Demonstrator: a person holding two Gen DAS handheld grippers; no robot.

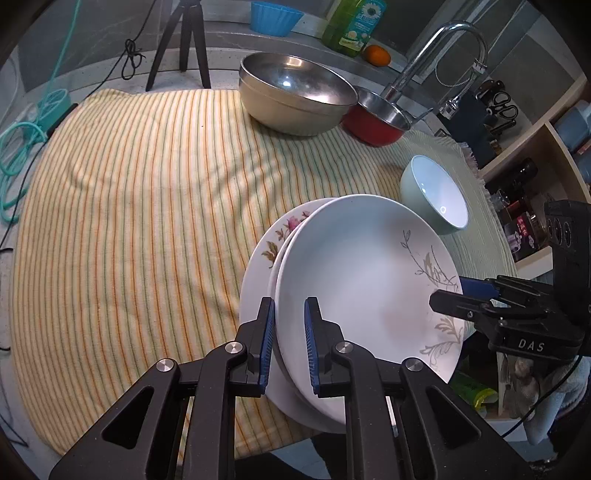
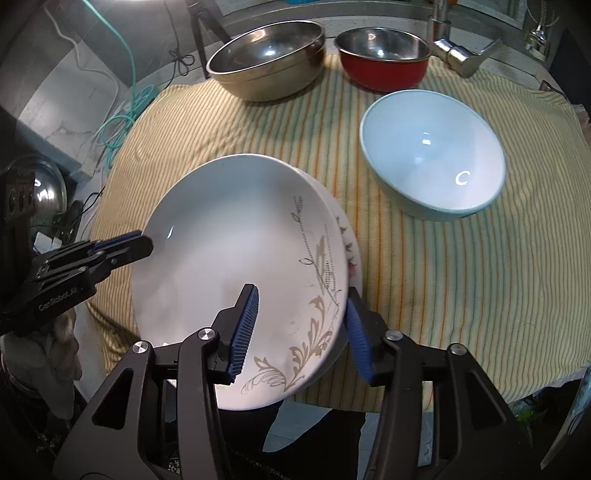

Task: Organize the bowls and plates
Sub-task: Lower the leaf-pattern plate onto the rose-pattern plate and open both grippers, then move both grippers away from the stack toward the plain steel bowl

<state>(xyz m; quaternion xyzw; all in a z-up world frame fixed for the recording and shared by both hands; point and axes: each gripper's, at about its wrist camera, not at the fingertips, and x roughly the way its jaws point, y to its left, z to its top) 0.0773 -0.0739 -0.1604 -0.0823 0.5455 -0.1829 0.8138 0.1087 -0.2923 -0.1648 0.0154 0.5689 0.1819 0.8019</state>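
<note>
A white plate with grey leaf print is tilted over a flower-patterned plate on the striped cloth. My left gripper is shut on the leaf plate's near rim. My right gripper straddles the plate's other rim, jaws wide apart. A pale blue bowl sits to the right. A large steel bowl and a red bowl stand at the back.
A faucet rises behind the red bowl. A tripod, teal cable, blue cup, green bottle and orange are at the back. Shelves with bottles stand to the right.
</note>
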